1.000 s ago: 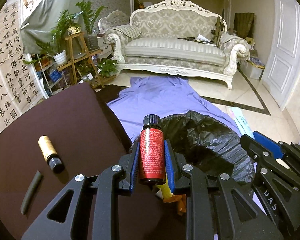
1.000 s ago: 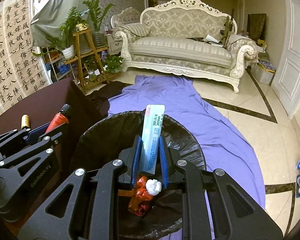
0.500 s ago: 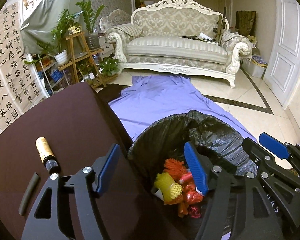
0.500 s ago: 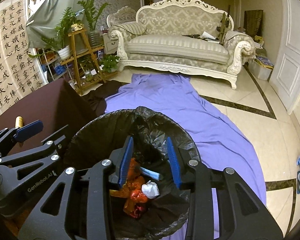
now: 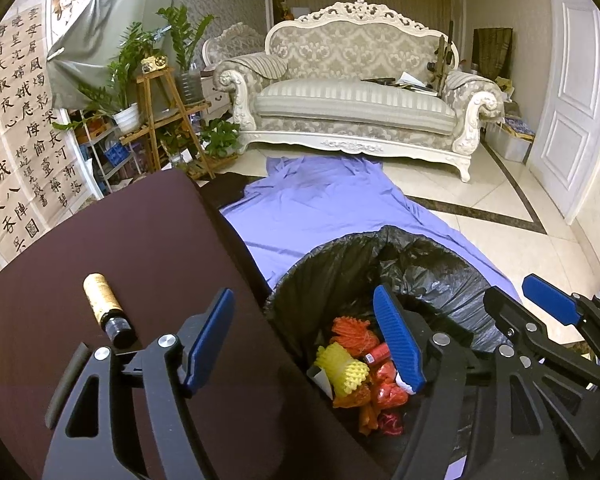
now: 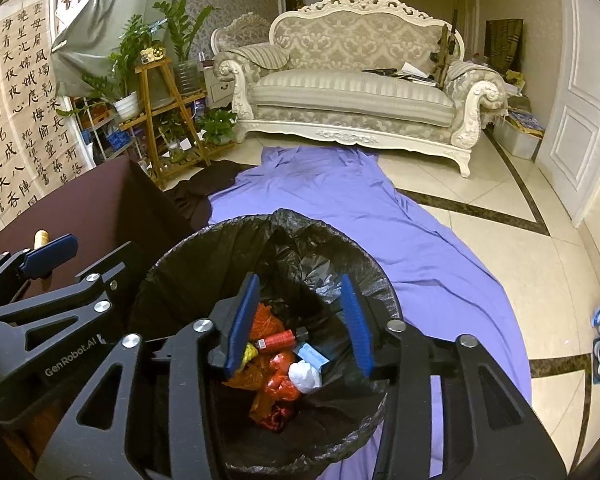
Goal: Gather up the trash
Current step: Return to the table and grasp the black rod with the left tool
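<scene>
The small bottle (image 5: pixel 104 312) with the tan label and black cap lies on its side on the dark tabletop (image 5: pixel 148 248), at about ten o'clock from the left gripper (image 5: pixel 300 340). I think it is light and hard, and it is round, so it may roll away if it gets bumped. The best spot to grab looks like the middle of the tan part, with one finger on each long side. Just beside it, at about seven o'clock from the bottle, lies a thin dark stick (image 5: pixel 66 386), also on the tabletop. It looks light and skinny, so it may be hard to pinch. The left gripper is wide open and holds nothing; one finger is over the tabletop and the other is over the trash bin (image 6: pixel 188 256). The right gripper (image 6: pixel 298 318) is open too, with nothing in it, right above the bin. The black bag inside the bin already has red, orange, yellow and white trash in it.
</scene>
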`<action>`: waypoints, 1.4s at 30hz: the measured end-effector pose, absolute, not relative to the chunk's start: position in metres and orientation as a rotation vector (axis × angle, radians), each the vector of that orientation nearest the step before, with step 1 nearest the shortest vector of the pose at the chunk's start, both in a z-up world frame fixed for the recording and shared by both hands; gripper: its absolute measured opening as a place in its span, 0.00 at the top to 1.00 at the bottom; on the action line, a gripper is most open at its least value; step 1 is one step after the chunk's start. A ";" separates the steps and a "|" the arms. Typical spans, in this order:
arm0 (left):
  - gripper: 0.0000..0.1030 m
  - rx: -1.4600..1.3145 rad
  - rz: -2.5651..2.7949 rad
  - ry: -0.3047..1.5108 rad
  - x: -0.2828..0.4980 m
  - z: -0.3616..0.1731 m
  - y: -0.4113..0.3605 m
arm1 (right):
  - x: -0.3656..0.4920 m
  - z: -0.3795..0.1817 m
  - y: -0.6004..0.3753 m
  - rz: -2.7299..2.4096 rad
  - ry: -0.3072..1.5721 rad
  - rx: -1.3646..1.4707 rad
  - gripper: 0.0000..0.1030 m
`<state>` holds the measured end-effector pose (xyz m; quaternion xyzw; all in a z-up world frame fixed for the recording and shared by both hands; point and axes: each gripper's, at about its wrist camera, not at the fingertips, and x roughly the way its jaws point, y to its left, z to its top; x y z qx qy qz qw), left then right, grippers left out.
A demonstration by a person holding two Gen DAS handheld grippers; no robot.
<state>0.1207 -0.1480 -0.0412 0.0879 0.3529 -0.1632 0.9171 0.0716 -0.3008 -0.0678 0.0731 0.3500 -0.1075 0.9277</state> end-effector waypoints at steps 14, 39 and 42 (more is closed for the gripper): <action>0.30 0.156 -0.228 0.707 0.112 -0.033 -0.087 | 0.069 -0.059 -0.256 -0.148 0.715 0.131 0.58; 0.85 0.152 -0.124 0.873 0.122 -0.066 0.025 | 0.095 -0.040 -0.139 0.078 0.723 0.009 0.57; 0.86 0.139 -0.126 0.870 0.121 -0.066 0.034 | 0.100 -0.040 -0.128 0.097 0.726 -0.005 0.57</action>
